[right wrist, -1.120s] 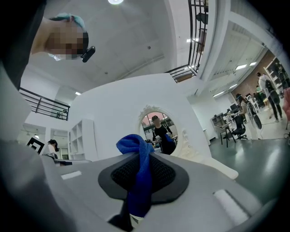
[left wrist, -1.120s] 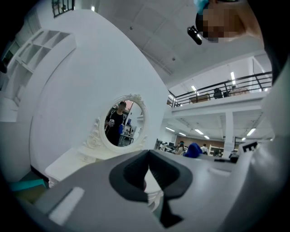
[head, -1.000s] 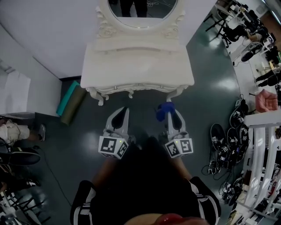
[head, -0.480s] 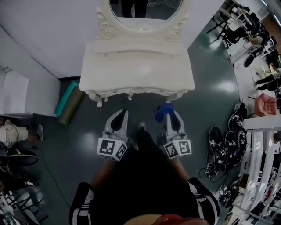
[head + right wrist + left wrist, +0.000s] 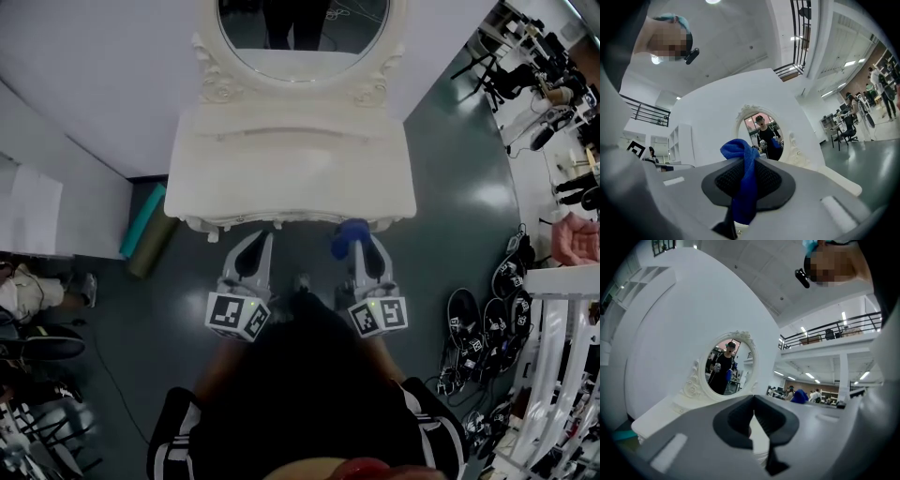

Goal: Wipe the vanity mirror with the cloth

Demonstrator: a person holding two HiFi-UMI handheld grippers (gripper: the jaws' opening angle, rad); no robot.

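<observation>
Stepping closer, we are bringing the white table (image 5: 291,159) nearer to us than it was a moment ago, and both grippers are now sitting just beside its front edge.

At 9 o'clock in the head view, a green roll (image 5: 142,223) is lying on the dark floor (image 5: 122,309) beside the table.

Next, at about 7 o'clock from the middle, we are holding the left gripper (image 5: 257,251) with its tip pointing to 12 o'clock, toward the table. In the left gripper view, the left gripper (image 5: 753,423) is keeping its jaws pressed together, with nothing between them.

At about 5 o'clock from the middle, we are holding the right gripper (image 5: 362,248) the same way. It is squeezing the blue cloth (image 5: 349,236) tight between its jaws. In the right gripper view, the cloth (image 5: 740,154) is sticking up above the dark pads and hanging down between them.

The vanity mirror (image 5: 302,28) is standing at 12 o'clock, at the back of the table, well apart from the cloth. Both gripper views are facing it.

At 4 o'clock, shoes (image 5: 487,305) are lying on the floor.
</observation>
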